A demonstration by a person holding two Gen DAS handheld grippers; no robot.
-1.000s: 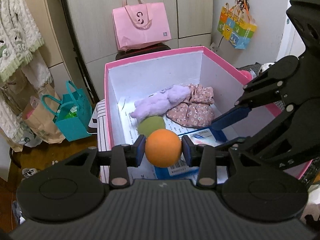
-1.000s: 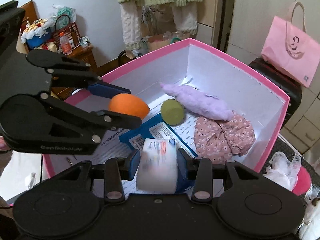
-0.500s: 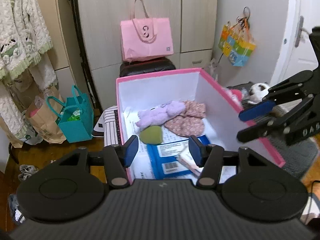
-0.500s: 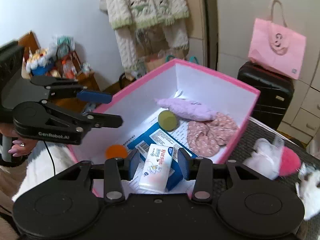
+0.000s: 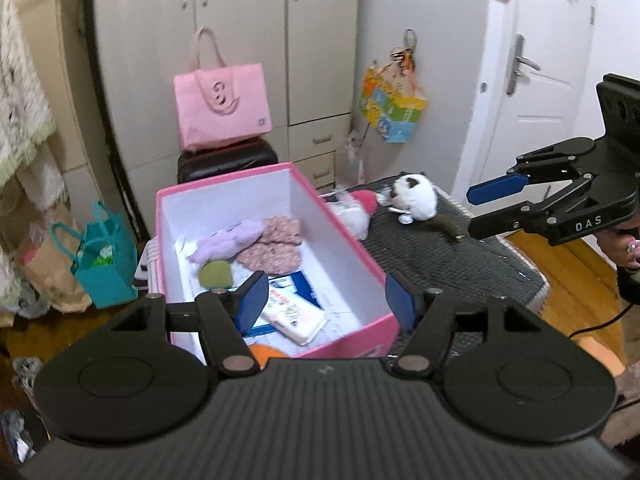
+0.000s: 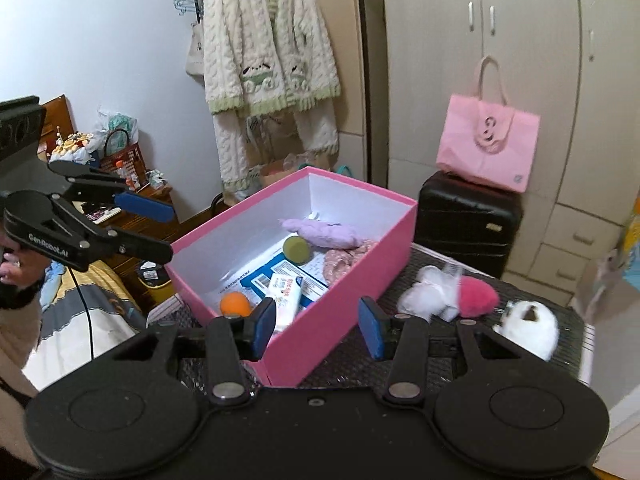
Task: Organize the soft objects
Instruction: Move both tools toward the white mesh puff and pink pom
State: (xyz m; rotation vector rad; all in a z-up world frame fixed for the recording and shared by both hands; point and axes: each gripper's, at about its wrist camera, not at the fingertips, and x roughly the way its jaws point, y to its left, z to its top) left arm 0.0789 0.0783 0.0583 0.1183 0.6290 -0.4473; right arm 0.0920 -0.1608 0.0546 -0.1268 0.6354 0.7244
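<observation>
I am opening both sets of jaws, and nothing sits between them. My left gripper has released the orange ball and my right gripper the white packet; both are now lying in the pink box. Two items are stowed. The packet is lying flat, its long axis running diagonally across the box floor.

Dark mesh-textured tabletop carries open pink box, standing at its 10 o'clock side in right wrist view. On mesh just beside box at 3 o'clock: white fluffy toy touching pink pompom. White plush animal lies near them toward 4 o'clock, close to tabletop's edge. Wooden floor under table.
</observation>
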